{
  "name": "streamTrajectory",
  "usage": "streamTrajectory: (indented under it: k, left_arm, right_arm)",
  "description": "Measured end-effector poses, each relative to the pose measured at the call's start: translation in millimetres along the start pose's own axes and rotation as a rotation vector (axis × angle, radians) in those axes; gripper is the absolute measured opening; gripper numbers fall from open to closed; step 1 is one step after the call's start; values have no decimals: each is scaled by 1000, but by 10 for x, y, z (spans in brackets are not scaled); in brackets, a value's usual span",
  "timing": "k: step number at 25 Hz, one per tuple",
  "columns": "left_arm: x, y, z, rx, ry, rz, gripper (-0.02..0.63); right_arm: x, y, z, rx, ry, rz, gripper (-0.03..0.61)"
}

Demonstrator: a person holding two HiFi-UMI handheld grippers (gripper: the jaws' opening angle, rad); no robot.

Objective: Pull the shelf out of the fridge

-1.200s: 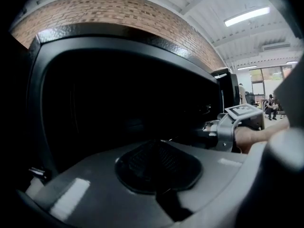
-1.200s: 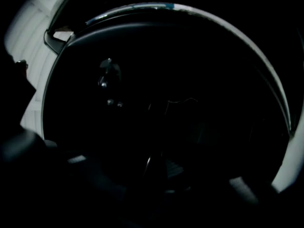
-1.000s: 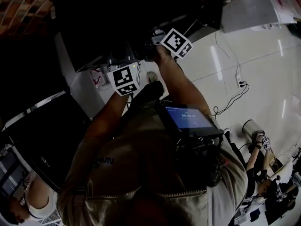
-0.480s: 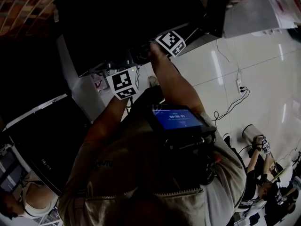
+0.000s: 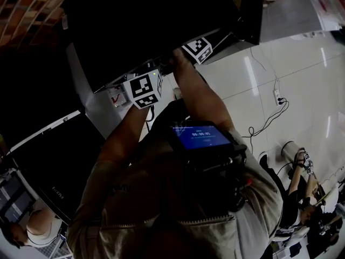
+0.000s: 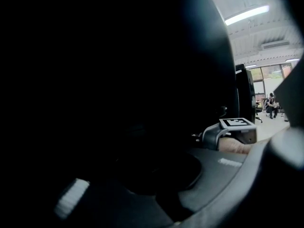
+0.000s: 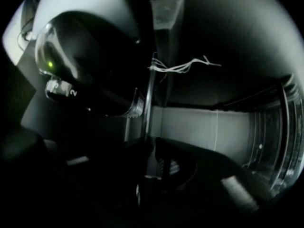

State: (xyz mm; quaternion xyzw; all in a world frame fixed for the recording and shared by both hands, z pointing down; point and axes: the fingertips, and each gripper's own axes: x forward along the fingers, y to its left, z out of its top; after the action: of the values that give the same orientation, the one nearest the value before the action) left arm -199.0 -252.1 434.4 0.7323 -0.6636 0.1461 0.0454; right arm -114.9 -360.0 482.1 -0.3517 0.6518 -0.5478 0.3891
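The fridge (image 5: 151, 26) is a black box with a dark opening, and both arms reach into it. In the right gripper view a thin shelf (image 7: 153, 99) runs edge-on past the pale inner wall (image 7: 190, 127). My right gripper (image 7: 151, 172) is shut on the shelf's front edge, and its marker cube (image 5: 198, 47) shows at the fridge's mouth. The left gripper's marker cube (image 5: 144, 89) is lower and to the left. The left gripper (image 6: 156, 179) is in near darkness, so how its jaws stand is hidden. The right gripper's cube (image 6: 237, 124) shows beside it.
A black open door panel (image 5: 48, 161) stands at the left. A power strip (image 5: 278, 97) with cables lies on the pale tiled floor at the right. A white cabinet (image 5: 291, 9) is at the top right. People sit at the lower right (image 5: 302, 169) and lower left (image 5: 32, 231).
Both grippers have moved a little deeper toward the fridge opening. The right gripper's marker cube now sits partly under the fridge's dark edge.
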Motion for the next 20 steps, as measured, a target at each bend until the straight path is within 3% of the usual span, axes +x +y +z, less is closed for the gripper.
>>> streamTrajectory:
  k: [10,16,20]
  left_arm:
    - [-9,26,-278,-16,-1,-18,5]
    - [-167,-152,-173,-17,9,-30,5]
    - [-230,-176,-321,-27,6,-44,5]
  right_arm:
    - [-138,-294,-61,97,-37,-8,17]
    - [-354,-22,-14,112,-17,4,11]
    - [-495,-168,-75,106,-17,-14,11]
